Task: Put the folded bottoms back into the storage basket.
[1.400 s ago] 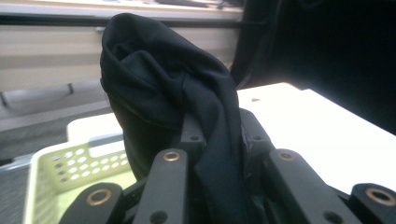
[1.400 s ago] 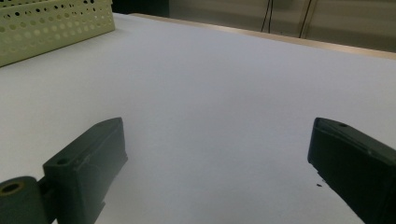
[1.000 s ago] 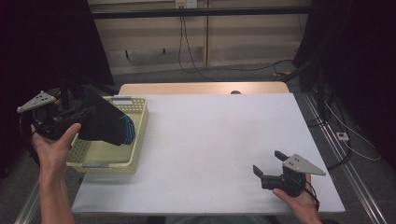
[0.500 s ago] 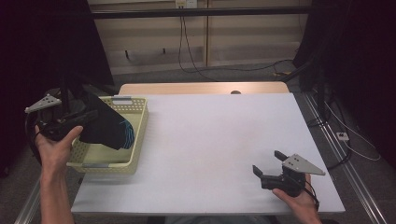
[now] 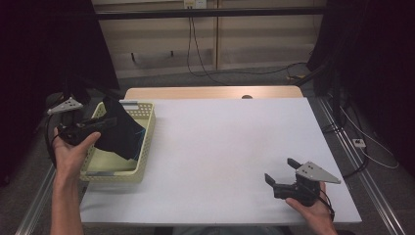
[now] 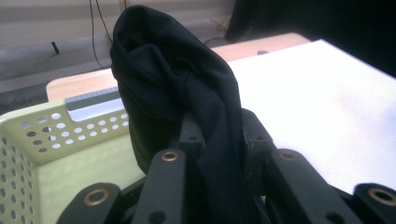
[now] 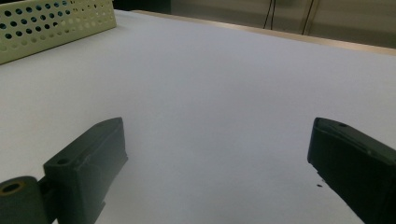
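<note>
Counting first: one yellow-green perforated basket [image 5: 142, 128], one black cloth [image 5: 120, 132], two grippers, one white surface [image 5: 230, 147].

Left gripper [image 5: 105, 122], at the surface's left edge: fingers clenched on the black cloth, which bunches up between them in the left gripper view [image 6: 187, 107]. Cloth hangs over the basket's inside, its lower end down within the walls. Whether it touches the basket floor cannot be told; the fabric's own folds hide that. A thin blue edge shows on the cloth, too small to make out.

Right gripper [image 5: 283, 172], near the surface's front right corner, well apart from the basket: fingers [image 7: 88, 154] released, spread wide, bare surface between them. Right finger cut off by the frame edge in the right gripper view.

Basket's near wall [image 7: 51, 23] shows partly, top cropped.
</note>
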`<state>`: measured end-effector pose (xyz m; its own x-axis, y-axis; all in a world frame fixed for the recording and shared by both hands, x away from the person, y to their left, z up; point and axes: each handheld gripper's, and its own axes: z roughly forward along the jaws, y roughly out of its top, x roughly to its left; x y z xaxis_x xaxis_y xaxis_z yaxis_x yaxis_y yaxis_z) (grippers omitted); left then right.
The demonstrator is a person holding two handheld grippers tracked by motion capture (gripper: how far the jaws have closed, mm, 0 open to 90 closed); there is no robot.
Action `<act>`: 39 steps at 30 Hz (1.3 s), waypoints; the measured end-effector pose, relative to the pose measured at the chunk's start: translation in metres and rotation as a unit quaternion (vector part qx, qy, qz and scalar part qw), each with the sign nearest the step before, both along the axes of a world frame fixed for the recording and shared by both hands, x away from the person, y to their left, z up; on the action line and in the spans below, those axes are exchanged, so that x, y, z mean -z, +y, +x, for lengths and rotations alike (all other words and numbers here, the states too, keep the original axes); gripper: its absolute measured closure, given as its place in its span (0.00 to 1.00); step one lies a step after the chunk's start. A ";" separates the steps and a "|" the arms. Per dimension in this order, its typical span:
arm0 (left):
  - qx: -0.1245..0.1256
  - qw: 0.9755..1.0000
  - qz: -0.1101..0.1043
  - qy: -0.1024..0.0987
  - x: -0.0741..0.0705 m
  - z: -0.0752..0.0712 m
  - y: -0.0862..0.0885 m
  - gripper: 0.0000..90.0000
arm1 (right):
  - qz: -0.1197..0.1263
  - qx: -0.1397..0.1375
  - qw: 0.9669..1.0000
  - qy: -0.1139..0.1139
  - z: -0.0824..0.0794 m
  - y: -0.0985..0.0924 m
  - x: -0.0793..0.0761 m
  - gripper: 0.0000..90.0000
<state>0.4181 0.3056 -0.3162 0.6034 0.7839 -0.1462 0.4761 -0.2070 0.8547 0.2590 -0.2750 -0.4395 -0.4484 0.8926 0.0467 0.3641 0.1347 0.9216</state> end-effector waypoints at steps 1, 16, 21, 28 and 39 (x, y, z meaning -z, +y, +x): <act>0.001 1.000 0.001 0.001 0.001 0.001 -0.003 0.83 | -0.001 0.000 1.000 0.000 0.000 0.000 0.000 0.05; 0.039 0.999 0.003 0.000 0.010 0.026 -0.031 0.83 | 0.000 0.002 1.000 0.003 0.001 0.000 0.001 0.05; 0.036 0.999 -0.002 0.015 0.020 0.037 -0.021 0.82 | -0.001 0.001 1.000 0.003 0.001 0.000 0.001 0.05; 0.006 0.999 0.004 0.034 0.024 0.046 -0.001 0.82 | -0.001 0.000 1.000 0.006 0.002 0.001 0.002 0.05; -0.043 0.995 0.048 0.070 0.035 0.042 0.023 0.82 | -0.002 0.000 1.000 0.009 0.003 0.002 0.002 0.05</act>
